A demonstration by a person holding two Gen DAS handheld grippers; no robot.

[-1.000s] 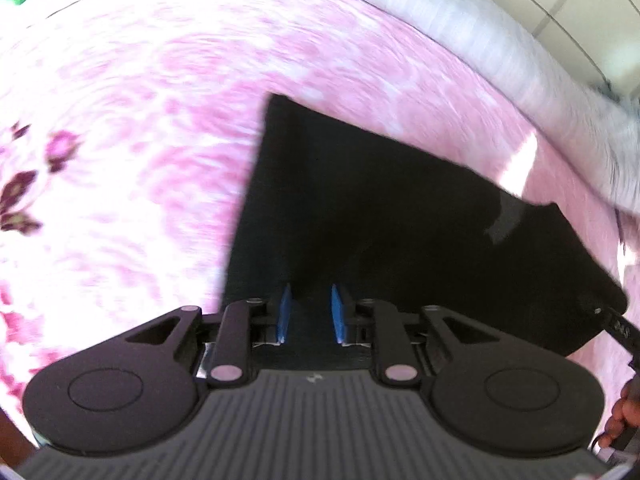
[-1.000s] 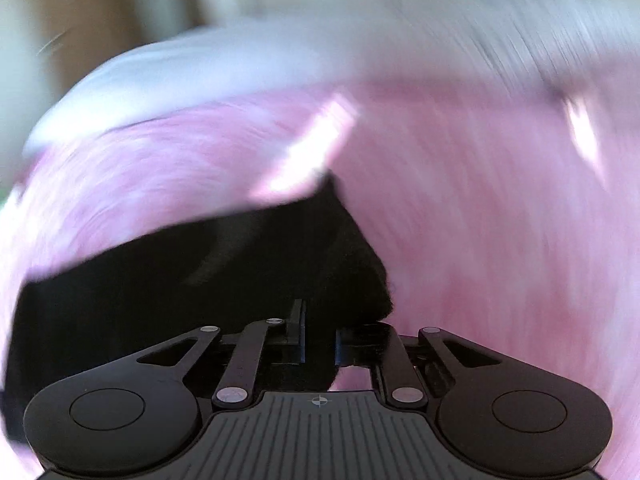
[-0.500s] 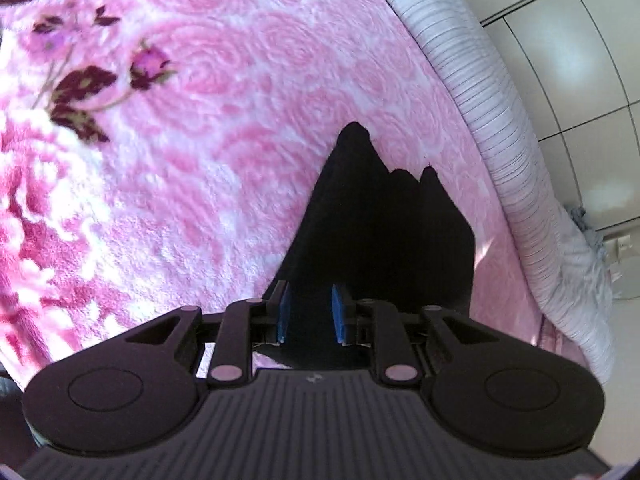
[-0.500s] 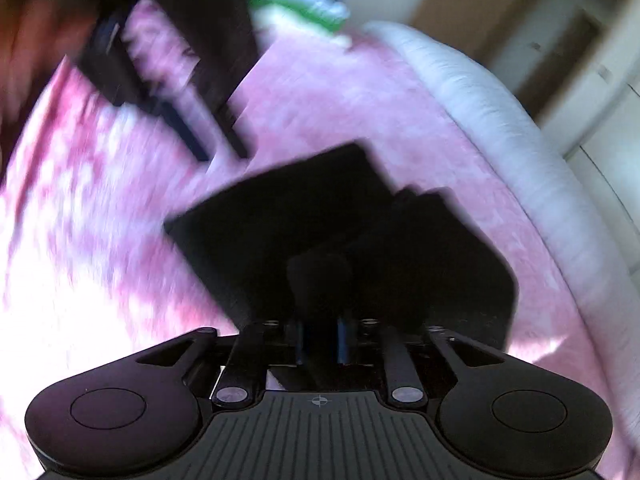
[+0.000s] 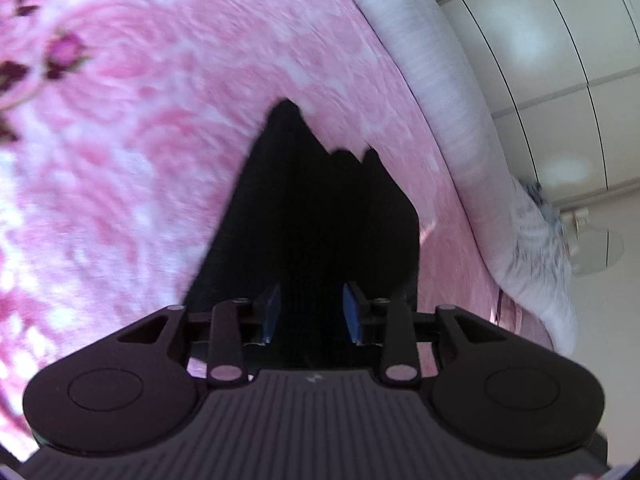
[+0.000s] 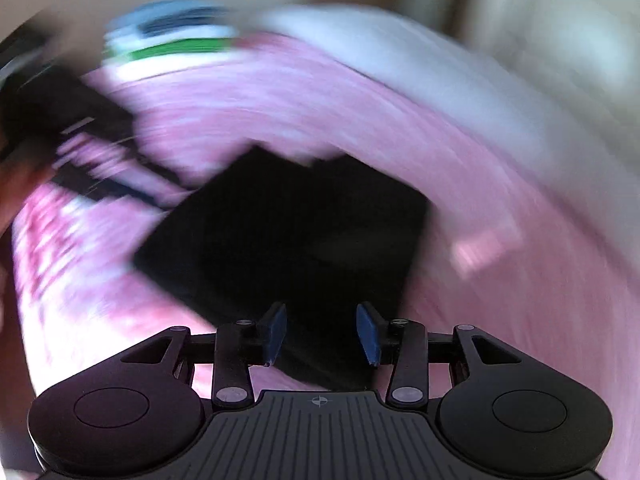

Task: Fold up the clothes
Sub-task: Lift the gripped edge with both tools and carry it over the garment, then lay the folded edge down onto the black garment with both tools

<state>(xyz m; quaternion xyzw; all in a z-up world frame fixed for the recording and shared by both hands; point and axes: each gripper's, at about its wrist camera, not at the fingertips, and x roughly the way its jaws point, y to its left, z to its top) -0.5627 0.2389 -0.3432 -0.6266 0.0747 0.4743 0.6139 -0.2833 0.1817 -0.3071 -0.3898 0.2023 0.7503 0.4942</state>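
Black cloth, a folded garment (image 5: 320, 220), lies on the pink rose-patterned blanket (image 5: 160, 140) straight ahead of the left tongs (image 5: 310, 312). Their blue pads (image 5: 269, 312) stand partly apart and are spreading, with dark fabric showing between them but neither pad pressing on it. Off to the right of the tongs runs the pale bed edge (image 5: 440, 100), with cupboard doors beyond.

From the right tongs (image 6: 322, 334) the picture is smeared, yet the black garment (image 6: 288, 232) reads as a squarish, layered packet just in front of the tips. These jaws too are widening, the pads (image 6: 276, 332) clear of the cloth. Far ahead and to the left, a stack of folded clothes (image 6: 172, 40) waits at the blanket's end, and the other tool (image 6: 72, 128) shows dimly at the left.

I'd judge this piece nearly folded and just being let go; it may need tidying and moving to the stack.
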